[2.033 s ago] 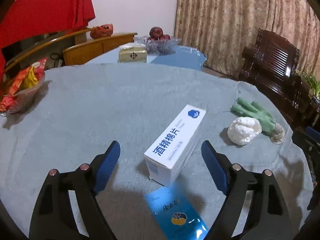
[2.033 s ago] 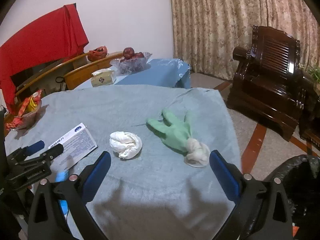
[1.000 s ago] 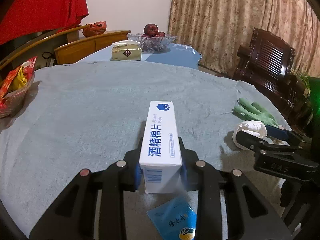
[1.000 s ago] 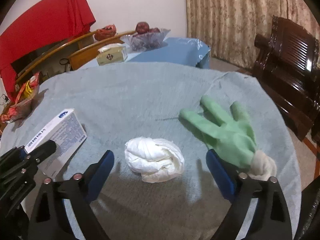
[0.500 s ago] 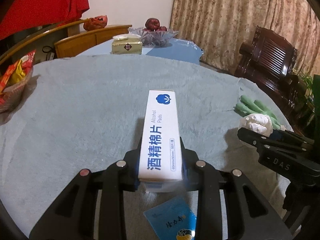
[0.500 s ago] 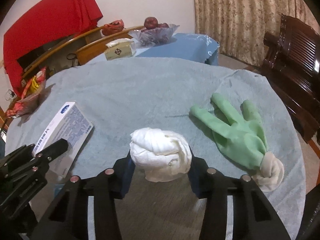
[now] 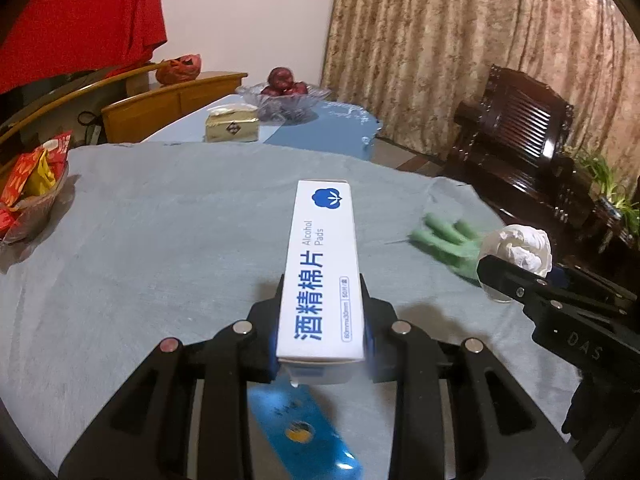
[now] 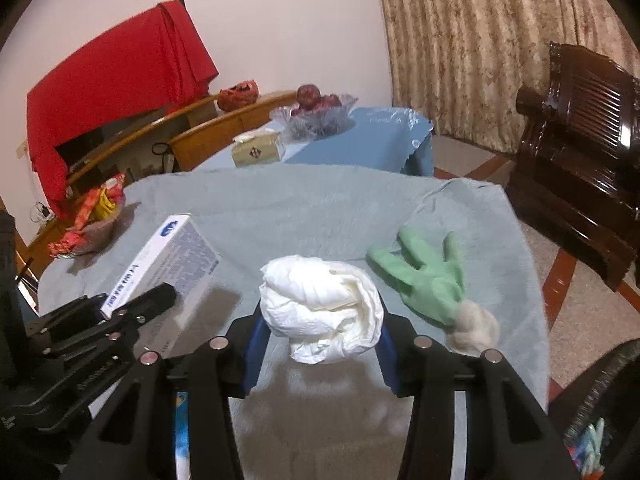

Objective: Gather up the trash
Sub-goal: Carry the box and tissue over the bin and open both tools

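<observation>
Both tongs are clamped on trash: my left gripper (image 7: 322,344) pinches one white alcohol pads box (image 7: 322,276) at lower centre of its view, lifted clear of the grey tablecloth (image 7: 160,240); my right gripper (image 8: 320,344) squeezes one crumpled white wad (image 8: 320,308) at lower centre of its frame. Beneath the box I see one blue packet (image 7: 304,436), blurred. Right of the wad lies one green glove (image 8: 424,276), close to the cloth's right edge. At lower right I make out a dark bin rim (image 8: 600,392). Open cloth stretches mid-frame to one snack bowl (image 7: 28,196) at left. Beyond the far edge I count one tissue box (image 8: 258,150) and one fruit dish (image 8: 316,114).
</observation>
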`<act>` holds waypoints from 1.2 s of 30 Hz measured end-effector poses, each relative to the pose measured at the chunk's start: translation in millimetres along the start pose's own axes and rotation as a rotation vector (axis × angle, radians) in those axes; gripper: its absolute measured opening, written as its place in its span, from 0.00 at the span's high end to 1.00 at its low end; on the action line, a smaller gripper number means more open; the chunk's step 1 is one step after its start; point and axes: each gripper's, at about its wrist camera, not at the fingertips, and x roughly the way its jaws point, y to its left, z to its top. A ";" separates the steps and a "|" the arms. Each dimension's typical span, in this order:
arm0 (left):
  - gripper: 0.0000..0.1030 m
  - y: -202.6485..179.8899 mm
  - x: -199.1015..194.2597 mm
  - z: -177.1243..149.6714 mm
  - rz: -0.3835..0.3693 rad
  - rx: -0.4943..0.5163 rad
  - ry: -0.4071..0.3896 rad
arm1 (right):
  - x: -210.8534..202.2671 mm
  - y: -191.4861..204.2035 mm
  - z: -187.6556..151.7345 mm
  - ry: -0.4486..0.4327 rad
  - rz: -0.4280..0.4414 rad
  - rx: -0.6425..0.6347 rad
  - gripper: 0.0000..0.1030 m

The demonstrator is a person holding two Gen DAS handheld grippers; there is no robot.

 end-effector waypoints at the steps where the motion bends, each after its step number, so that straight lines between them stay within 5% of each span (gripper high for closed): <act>1: 0.72 -4.7 -4.5 -0.3 -0.008 0.003 -0.004 | -6.0 -1.1 -0.3 -0.006 -0.001 0.001 0.55; 17: 0.72 -85.8 -53.6 -9.7 -0.126 0.073 -0.028 | -109.6 -39.1 -14.9 -0.096 -0.063 0.038 0.55; 36: 0.72 -209.9 -82.8 -41.9 -0.329 0.200 -0.018 | -216.8 -128.0 -64.5 -0.144 -0.269 0.134 0.55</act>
